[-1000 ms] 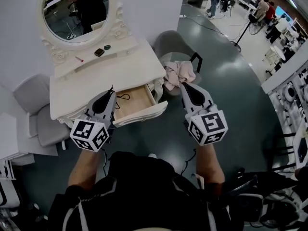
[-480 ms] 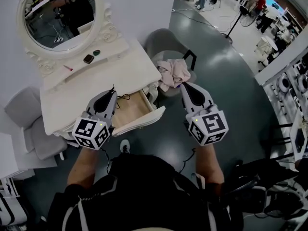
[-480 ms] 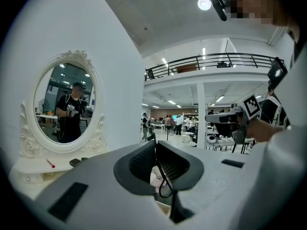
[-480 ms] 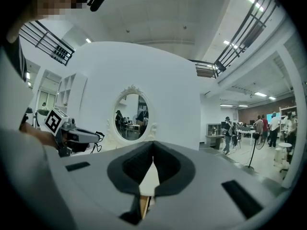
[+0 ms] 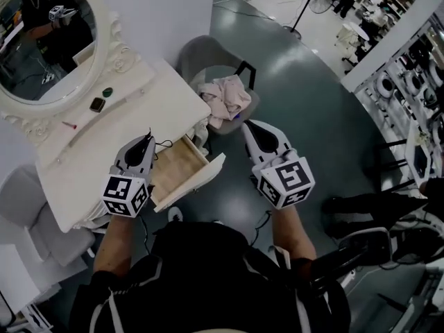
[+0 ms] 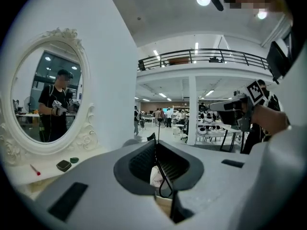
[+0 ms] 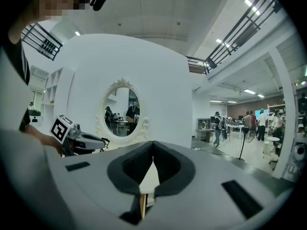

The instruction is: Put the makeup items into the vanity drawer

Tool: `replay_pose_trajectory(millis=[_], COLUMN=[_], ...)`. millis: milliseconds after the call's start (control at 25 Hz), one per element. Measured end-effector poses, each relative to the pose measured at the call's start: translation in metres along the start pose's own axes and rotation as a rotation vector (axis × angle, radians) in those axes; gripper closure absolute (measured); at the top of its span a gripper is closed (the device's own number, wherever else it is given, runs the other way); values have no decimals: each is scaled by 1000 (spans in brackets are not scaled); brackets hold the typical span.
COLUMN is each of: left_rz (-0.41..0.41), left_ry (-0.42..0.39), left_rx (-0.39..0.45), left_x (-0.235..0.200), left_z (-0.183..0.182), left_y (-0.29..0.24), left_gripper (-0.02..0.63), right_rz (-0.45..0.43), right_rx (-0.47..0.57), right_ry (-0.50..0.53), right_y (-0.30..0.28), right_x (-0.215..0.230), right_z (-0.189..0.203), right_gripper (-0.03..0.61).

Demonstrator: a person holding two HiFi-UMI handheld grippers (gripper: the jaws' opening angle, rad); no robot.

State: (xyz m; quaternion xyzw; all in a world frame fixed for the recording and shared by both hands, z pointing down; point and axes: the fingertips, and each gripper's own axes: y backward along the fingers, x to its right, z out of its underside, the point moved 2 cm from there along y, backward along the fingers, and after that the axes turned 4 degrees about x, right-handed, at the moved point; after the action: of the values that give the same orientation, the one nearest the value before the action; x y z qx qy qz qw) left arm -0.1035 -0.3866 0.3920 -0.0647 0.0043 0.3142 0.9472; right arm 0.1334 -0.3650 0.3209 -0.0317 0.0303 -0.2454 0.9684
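At the white vanity (image 5: 163, 99), the drawer (image 5: 177, 166) is standing open. The left gripper (image 5: 147, 141) and right gripper (image 5: 250, 127) are hovering near it, both pressed together on nothing. A dark compact (image 5: 97, 104), small green item (image 5: 107, 91) and pink stick (image 5: 69, 125) are lying far-left below the mirror (image 5: 41, 40). The first pickup seems to be in hand: a gripper must spread and reach there.
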Motion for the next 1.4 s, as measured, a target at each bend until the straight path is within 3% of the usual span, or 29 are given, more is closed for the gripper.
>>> replay_pose_trajectory(millis=[640,1400], left_rz=[169,325], left_ry=[-35,-76], left_rx=[-113,-467], left_x=[-17,-22], left_z=[78,255], left_y=[-58,-84], left_gripper=[591,591], right_rz=[130,264], right_rx=[-72,-255], right_ry=[-12,-89], right_y=[5,11], right_x=[-3,-20], right_z=[13,72], right_gripper=[574,574])
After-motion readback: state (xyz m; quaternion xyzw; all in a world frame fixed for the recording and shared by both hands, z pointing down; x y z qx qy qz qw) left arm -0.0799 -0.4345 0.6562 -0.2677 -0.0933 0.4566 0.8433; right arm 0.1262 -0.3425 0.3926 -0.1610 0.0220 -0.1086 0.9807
